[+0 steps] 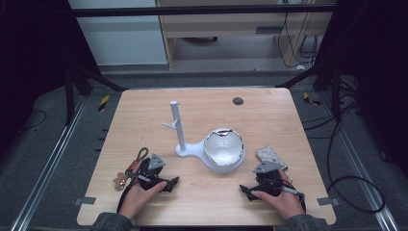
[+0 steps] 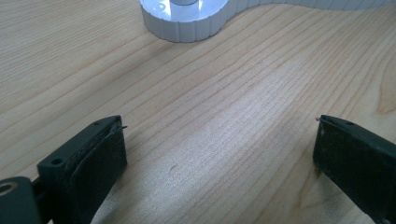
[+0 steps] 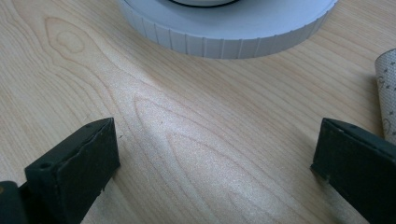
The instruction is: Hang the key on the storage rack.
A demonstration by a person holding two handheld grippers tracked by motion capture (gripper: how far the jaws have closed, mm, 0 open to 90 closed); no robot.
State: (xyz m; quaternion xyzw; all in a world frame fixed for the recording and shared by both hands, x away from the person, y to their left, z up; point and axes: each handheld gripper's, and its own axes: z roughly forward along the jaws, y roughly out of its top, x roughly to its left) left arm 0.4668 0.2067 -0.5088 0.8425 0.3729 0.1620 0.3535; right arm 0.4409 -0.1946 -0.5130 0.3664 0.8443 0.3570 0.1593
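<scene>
I look down on a pale wooden table point(image 1: 269, 120) from above. My left gripper point(image 1: 169, 183) rests near the front left edge, and my right gripper point(image 1: 246, 190) near the front right; a hand point(image 1: 139, 195) holds each one. Both point inward toward the middle. The jaws of each stand wide apart with bare wood between them, clamping nothing.

Between and just beyond the grippers sits a white stand point(image 1: 185, 148): an upright post with a short side peg rises from a ribbed round foot, which joins a wider dish point(image 1: 223, 150) holding a shiny bowl-shaped insert. In the left gripper view the ribbed foot point(image 2: 184, 21) lies ahead of the open jaws; in the right gripper view the dish's ribbed rim point(image 3: 229, 32) lies ahead.

Just left of my left gripper lies a bunch of keyrings with a cord loop point(image 1: 132, 168). Just behind my right gripper lies a small patterned pouch point(image 1: 271, 156), its edge showing in the right gripper view point(image 3: 387, 93). A dark round spot point(image 1: 237, 101) marks the table's far side.

I can read no writing anywhere.
</scene>
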